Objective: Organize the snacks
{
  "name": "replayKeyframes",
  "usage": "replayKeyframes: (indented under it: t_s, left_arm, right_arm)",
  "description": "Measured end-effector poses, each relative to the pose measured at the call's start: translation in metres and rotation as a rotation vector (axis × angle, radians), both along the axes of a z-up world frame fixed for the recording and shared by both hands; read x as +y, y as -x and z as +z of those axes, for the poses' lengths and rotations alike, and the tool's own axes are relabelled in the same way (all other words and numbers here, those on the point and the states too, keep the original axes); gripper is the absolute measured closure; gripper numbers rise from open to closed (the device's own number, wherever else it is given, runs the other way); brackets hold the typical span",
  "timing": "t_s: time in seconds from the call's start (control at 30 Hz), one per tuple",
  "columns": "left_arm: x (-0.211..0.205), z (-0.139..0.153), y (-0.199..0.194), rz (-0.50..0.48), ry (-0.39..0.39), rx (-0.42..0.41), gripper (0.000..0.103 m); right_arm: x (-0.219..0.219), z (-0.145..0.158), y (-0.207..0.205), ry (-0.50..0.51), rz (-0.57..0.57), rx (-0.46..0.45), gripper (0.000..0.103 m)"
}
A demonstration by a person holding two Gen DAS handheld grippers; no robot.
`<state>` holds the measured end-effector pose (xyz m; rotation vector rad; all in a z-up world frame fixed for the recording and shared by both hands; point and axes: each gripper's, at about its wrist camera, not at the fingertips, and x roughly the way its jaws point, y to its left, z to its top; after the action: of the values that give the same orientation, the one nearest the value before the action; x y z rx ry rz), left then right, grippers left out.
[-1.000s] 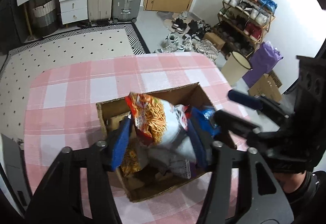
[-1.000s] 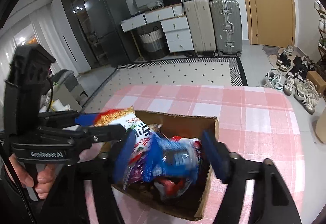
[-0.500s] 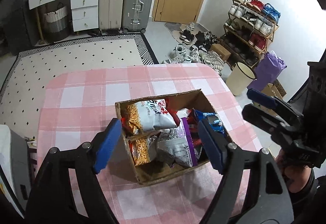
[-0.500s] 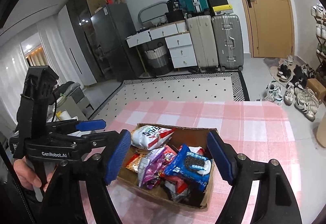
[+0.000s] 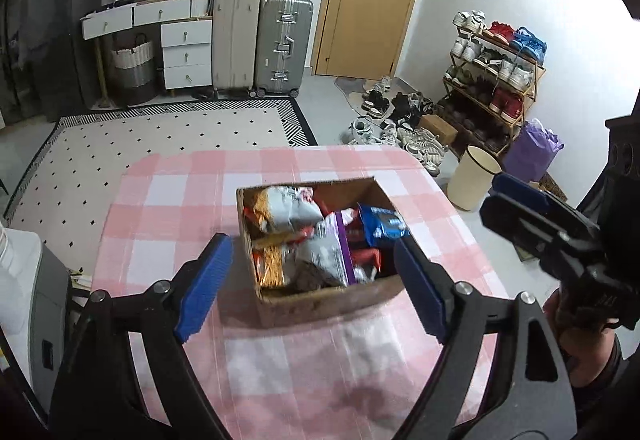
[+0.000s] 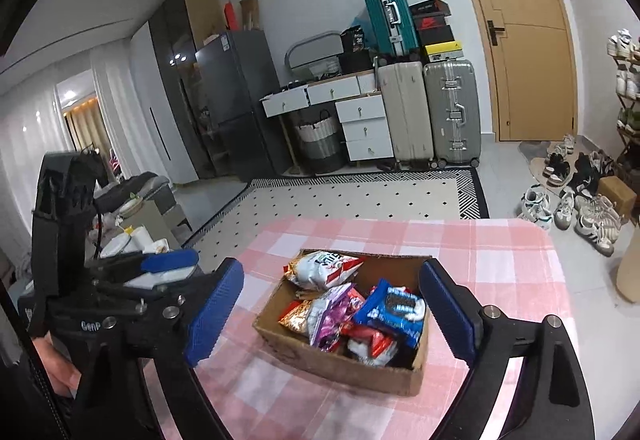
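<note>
A cardboard box point(image 5: 328, 300) point(image 6: 340, 364) stands on the pink checked table point(image 5: 300, 360) point(image 6: 500, 260). In it lie a white and orange chip bag point(image 5: 284, 212) point(image 6: 324, 268), a purple bag point(image 5: 332, 252) point(image 6: 332, 316), a blue cookie pack point(image 5: 380, 224) point(image 6: 396, 308) and other packets. My left gripper point(image 5: 313, 260) hangs above and short of the box, jaws opening, nothing between them. My right gripper point(image 6: 332, 280) is likewise drawn back, jaws opening and empty. Each gripper shows in the other's view, the right gripper point(image 5: 532, 216) and the left gripper point(image 6: 160, 264).
A cream bin point(image 5: 472, 180) and a purple bag point(image 5: 532, 152) stand on the floor right of the table, before a shoe rack point(image 5: 496, 80). Suitcases point(image 5: 280, 44) and drawers line the far wall past a dotted rug point(image 5: 160, 144). A hand point(image 6: 56, 372) holds the left gripper.
Both grippers let go of their snack packs, which now lie in the box. Both have drawn back and up from the box, and their jaws have widened.
</note>
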<state>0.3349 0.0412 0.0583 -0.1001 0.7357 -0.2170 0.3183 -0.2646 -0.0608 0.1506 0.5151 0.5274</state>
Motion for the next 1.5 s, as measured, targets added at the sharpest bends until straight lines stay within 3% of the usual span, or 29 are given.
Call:
replayKeyframes:
  t_s: [0.23,0.4,0.5,0.77,0.93,1.17,1.5]
  left_arm:
    - [-0.005,0.004,0.058,0.038,-0.017,-0.065,0.018]
    - [-0.011,0.002,0.099,0.081,-0.08,-0.118,0.009]
    - [-0.011,-0.003,0.117,0.092,-0.087,-0.14,0.002]
    - [-0.008,-0.026,0.15,0.129,-0.083,-0.206,0.001]
    - [-0.004,-0.051,0.151,0.166,-0.093,-0.208,0.001]
    - [0.009,-0.088,0.136,0.198,-0.07,-0.147,0.001]
    - [0.014,-0.138,0.106,0.224,-0.094,-0.091,0.001]
  right_arm:
    - [-0.011,-0.004,0.044,-0.006,-0.014,-0.007,0.007]
    - [-0.019,-0.011,0.077,0.004,-0.029,-0.031,0.004]
    - [-0.022,-0.021,0.095,0.003,-0.04,-0.042,0.002]
    - [-0.033,-0.061,0.132,-0.03,-0.069,-0.049,0.002]
    - [-0.035,-0.082,0.135,-0.014,-0.08,-0.059,0.001]
    - [-0.035,-0.104,0.134,0.025,-0.083,-0.081,0.001]
    - [-0.033,-0.13,0.126,0.06,-0.1,-0.13,0.001]
